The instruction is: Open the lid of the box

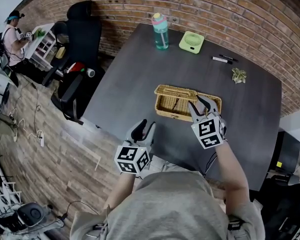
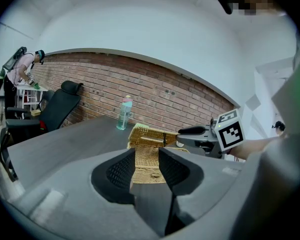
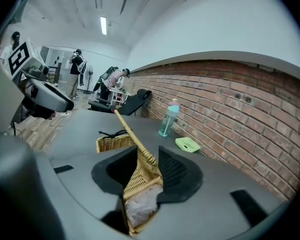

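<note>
A woven wicker box [image 1: 172, 104] stands on the dark table [image 1: 130, 74], a little in from its front edge. My right gripper [image 1: 199, 105] is at the box's right end. In the right gripper view the box's lid [image 3: 140, 149] stands tilted up on edge between the jaws, and its wicker fills the gap at the pads, so the right gripper [image 3: 142, 166] is shut on it. The box's open body [image 3: 112, 143] lies beyond. My left gripper [image 1: 144, 126] hovers at the table's front edge, open and empty, facing the box [image 2: 147, 159].
A teal bottle [image 1: 160, 31] and a green fan [image 1: 191, 41] stand at the table's far edge, with markers [image 1: 222, 59] and a small plant-like item [image 1: 238, 75] at the right. A black chair [image 1: 82, 34] and a person [image 1: 12, 39] are off to the left.
</note>
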